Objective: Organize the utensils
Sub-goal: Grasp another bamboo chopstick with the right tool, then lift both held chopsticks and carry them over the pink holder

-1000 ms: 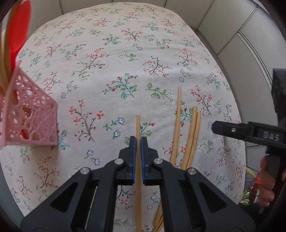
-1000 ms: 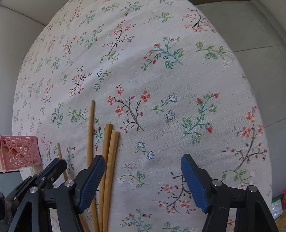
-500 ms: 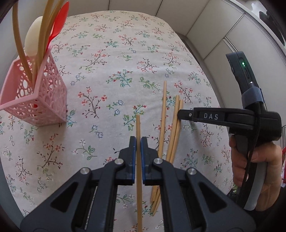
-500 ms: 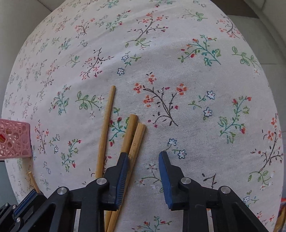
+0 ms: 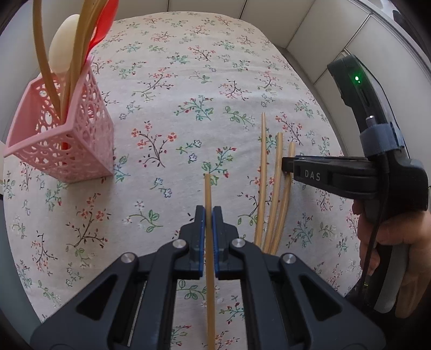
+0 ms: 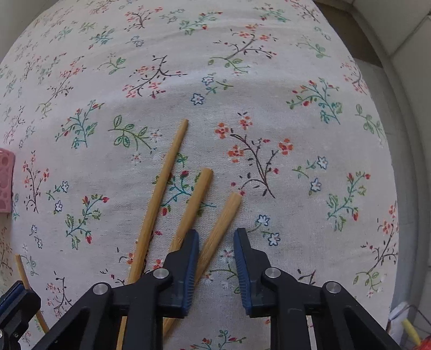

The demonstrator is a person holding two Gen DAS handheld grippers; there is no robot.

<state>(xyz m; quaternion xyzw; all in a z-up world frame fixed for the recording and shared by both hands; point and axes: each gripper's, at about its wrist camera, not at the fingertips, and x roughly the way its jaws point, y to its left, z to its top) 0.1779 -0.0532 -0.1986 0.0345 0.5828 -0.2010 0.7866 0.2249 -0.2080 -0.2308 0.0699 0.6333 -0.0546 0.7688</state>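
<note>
Four loose chopsticks: three lie on the cloth [image 5: 274, 185], one [image 5: 208, 199] is off by itself. One pink basket [image 5: 80, 150]. One red spoon [image 5: 103, 24], one white spoon [image 5: 60, 51]

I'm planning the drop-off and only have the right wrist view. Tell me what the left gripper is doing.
Observer: The left gripper is shut on a single chopstick, with the tip pointing forward past its pads.
Operator: Report where the pink holder stands.
Observer: The pink lattice holder stands upright on the floral tablecloth, off to the left of the left gripper and apart from it.
Operator: List what's in it.
Observer: A white spoon, a red spoon and a few upright chopsticks stand in it.
</note>
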